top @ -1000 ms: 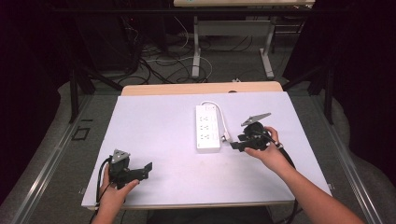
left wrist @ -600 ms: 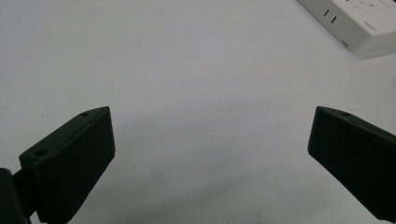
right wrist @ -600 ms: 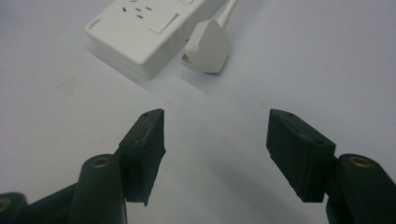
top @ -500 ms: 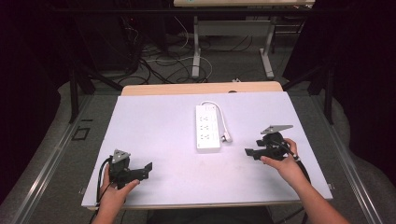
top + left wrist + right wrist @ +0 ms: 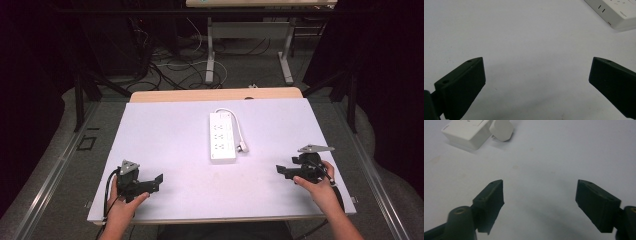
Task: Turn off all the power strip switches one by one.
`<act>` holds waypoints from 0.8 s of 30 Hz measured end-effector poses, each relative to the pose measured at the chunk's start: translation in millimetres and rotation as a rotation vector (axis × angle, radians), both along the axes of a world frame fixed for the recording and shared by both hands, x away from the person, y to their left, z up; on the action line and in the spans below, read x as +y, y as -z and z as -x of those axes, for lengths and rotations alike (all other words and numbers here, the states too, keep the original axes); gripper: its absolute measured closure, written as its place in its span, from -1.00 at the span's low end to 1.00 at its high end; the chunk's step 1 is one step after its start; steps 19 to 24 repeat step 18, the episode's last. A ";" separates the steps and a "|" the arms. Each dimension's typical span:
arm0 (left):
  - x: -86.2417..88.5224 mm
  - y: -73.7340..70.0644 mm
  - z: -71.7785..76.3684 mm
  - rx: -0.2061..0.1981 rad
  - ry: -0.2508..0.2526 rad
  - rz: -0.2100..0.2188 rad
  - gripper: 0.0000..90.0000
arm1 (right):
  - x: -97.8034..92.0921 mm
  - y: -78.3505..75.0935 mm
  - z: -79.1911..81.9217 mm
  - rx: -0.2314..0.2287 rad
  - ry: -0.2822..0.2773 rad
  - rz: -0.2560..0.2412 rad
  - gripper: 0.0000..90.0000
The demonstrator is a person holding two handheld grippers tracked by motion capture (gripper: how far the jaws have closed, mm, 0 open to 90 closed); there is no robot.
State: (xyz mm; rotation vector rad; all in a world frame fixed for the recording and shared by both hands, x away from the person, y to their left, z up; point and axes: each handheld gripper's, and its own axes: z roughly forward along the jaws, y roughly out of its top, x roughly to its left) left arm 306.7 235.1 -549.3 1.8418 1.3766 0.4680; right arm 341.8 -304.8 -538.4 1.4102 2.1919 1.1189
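The right gripper (image 5: 283,171), a black two-jaw tool held in the person's right hand (image 5: 320,186), sat low over the near right part of the white table top (image 5: 165,135). Its jaws stood wide apart with nothing between them; in the right gripper view (image 5: 540,195) bare table showed in the gap. The left gripper (image 5: 156,181), of the same black make and held in the left hand (image 5: 122,207), lay at the near left of the table, jaws likewise spread wide and empty, as the left gripper view (image 5: 536,82) showed. The white rectangular plastic power strip (image 5: 222,137) lay flat near the middle of the table, lengthwise away from the person, well apart from both grippers. Its white cable (image 5: 237,125) looped along its right side, and the white plug (image 5: 243,147) rested on the table just beside the strip's near right corner.
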 end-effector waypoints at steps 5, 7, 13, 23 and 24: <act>0.1 -0.4 0.0 0.005 0.005 -0.005 -0.99 | -8.3 10.0 4.8 -0.024 0.041 0.020 -0.64; 0.2 -0.4 -0.1 0.005 0.006 -0.005 -0.99 | -9.6 11.3 7.1 -0.021 0.060 0.038 -0.64; 1.0 0.0 -0.3 -0.004 -0.002 0.004 -0.99 | -13.9 15.3 9.7 -0.042 0.098 0.055 -0.66; 1.6 -0.2 -0.5 -0.002 -0.001 0.003 -0.99 | -16.8 16.4 11.5 -0.045 0.112 0.044 -0.67; 1.6 -0.2 -0.5 -0.002 -0.001 0.003 -0.99 | -16.8 16.4 11.5 -0.045 0.112 0.044 -0.67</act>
